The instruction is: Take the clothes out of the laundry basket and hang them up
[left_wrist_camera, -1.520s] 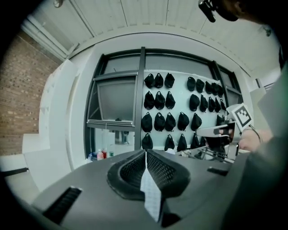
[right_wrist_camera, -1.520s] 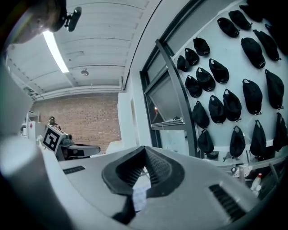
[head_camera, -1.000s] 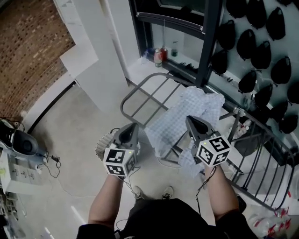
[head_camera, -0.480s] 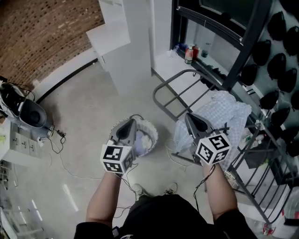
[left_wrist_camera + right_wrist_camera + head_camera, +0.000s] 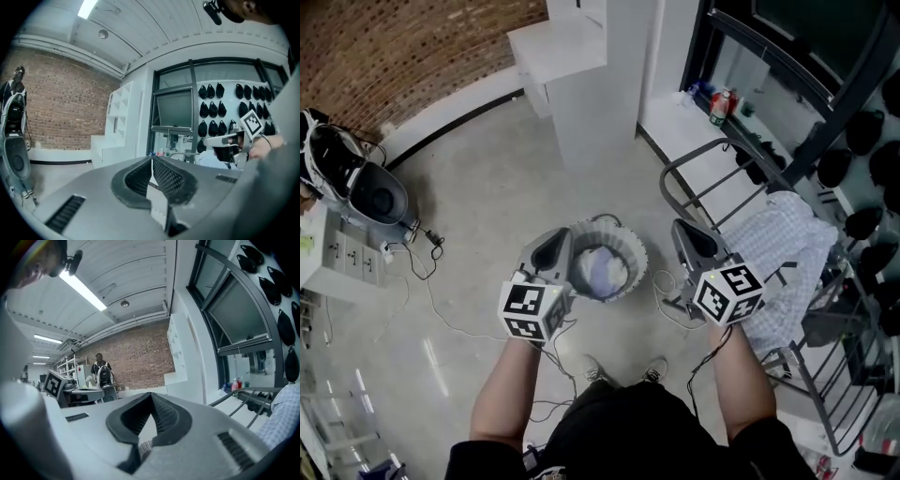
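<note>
A round white laundry basket (image 5: pixel 628 251) stands on the floor below me with pale clothes (image 5: pixel 602 269) inside. A light checked shirt (image 5: pixel 787 258) is draped over the grey drying rack (image 5: pixel 698 159) at the right. My left gripper (image 5: pixel 559 242) hovers over the basket's left rim, jaws shut and empty. My right gripper (image 5: pixel 682 230) hangs between the basket and the rack, also shut with nothing in it. In the left gripper view the left gripper (image 5: pixel 151 158) points level at the window, and the right gripper (image 5: pixel 151 394) faces a brick wall.
A white stepped shelf unit (image 5: pixel 572 66) stands behind the basket. Cables (image 5: pixel 441 300) trail across the concrete floor to a grey machine (image 5: pixel 370 192) at the left. Bottles (image 5: pixel 722 105) sit on the window ledge; black objects (image 5: pixel 858 131) hang on the wall at right. A person (image 5: pixel 101 373) stands far off.
The view has swung left and down: the basket now sits centred under my grippers and the rack with the shirt has slid to the right. Both grippers stay shut.
</note>
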Demonstrator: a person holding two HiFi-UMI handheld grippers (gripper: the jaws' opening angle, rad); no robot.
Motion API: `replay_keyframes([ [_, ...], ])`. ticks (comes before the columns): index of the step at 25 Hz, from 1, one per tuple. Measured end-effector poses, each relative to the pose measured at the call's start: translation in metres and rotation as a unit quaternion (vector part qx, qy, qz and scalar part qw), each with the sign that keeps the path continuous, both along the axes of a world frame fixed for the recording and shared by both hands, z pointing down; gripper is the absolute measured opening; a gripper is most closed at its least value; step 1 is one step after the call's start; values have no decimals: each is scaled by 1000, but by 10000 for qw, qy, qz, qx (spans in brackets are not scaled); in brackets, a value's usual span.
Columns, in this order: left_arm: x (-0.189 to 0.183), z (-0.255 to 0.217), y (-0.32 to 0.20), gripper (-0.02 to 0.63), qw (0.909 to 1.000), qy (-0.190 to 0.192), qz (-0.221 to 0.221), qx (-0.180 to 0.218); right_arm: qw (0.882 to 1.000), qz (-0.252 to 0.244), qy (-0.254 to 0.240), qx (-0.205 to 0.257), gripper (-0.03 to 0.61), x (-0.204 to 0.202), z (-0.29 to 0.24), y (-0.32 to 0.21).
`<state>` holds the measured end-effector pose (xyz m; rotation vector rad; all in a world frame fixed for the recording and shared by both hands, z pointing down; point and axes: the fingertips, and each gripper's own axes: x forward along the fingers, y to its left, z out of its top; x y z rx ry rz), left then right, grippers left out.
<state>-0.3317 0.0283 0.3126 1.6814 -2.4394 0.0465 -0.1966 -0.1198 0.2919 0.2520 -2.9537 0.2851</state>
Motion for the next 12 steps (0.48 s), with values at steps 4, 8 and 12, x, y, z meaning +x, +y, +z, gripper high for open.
replay_keyframes([
  [4, -25, 8, 17, 12, 10000, 30, 28, -35, 10000, 2, 71, -33, 5, -27, 8, 18],
  [8, -44, 15, 29, 12, 9999, 68, 77, -52, 9999, 32, 148, -61, 5, -46, 16, 32],
  [12, -56, 25, 36, 12, 9999, 116, 95, -77, 9997, 29, 203, -89, 5, -58, 26, 42],
])
